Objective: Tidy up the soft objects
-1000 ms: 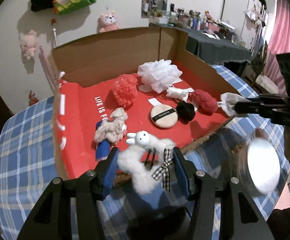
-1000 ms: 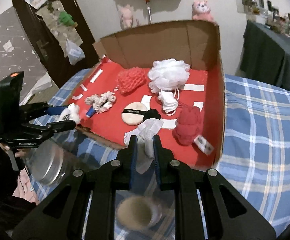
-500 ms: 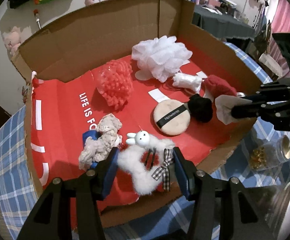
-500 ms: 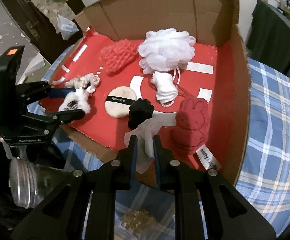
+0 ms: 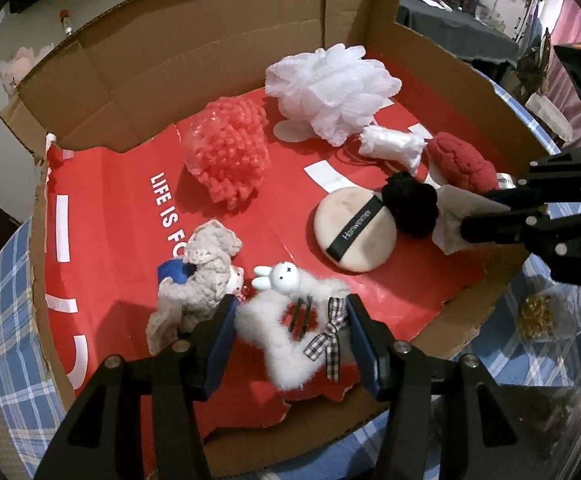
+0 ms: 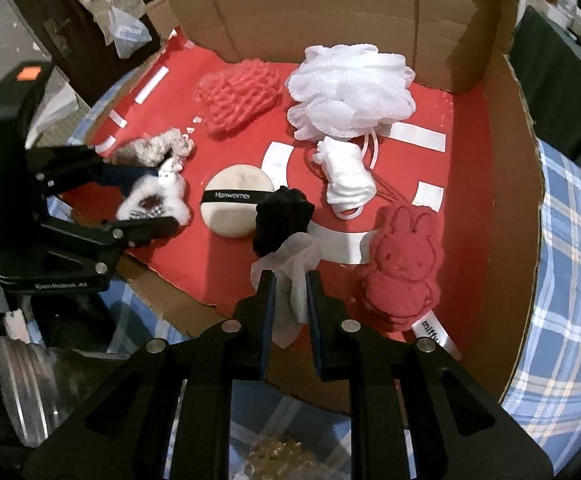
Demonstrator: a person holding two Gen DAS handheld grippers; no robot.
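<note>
My left gripper [image 5: 290, 312] is shut on a white fluffy bunny scrunchie [image 5: 286, 332] with a checked bow, held just over the front of the red-lined cardboard box [image 5: 102, 208]. It also shows in the right wrist view [image 6: 152, 200]. My right gripper [image 6: 290, 284] is shut on a white tissue [image 6: 294, 268], held over the box's front edge beside a black scrunchie [image 6: 280, 220]. The tissue also shows in the left wrist view [image 5: 454, 220].
In the box lie a white bath pouf [image 5: 330, 88], a red mesh pouf [image 5: 226, 152], a powder puff [image 5: 354, 236], a red bunny cloth [image 6: 404, 264], a white sock-like bundle [image 6: 346, 176] and a grey knit item [image 5: 202, 276]. A jar [image 6: 26, 392] stands on the blue checked tablecloth [image 6: 570, 280].
Both grippers have moved forward over the box, each still holding its item. The scrunchie and the tissue now hang above the red floor near the front edge.
</note>
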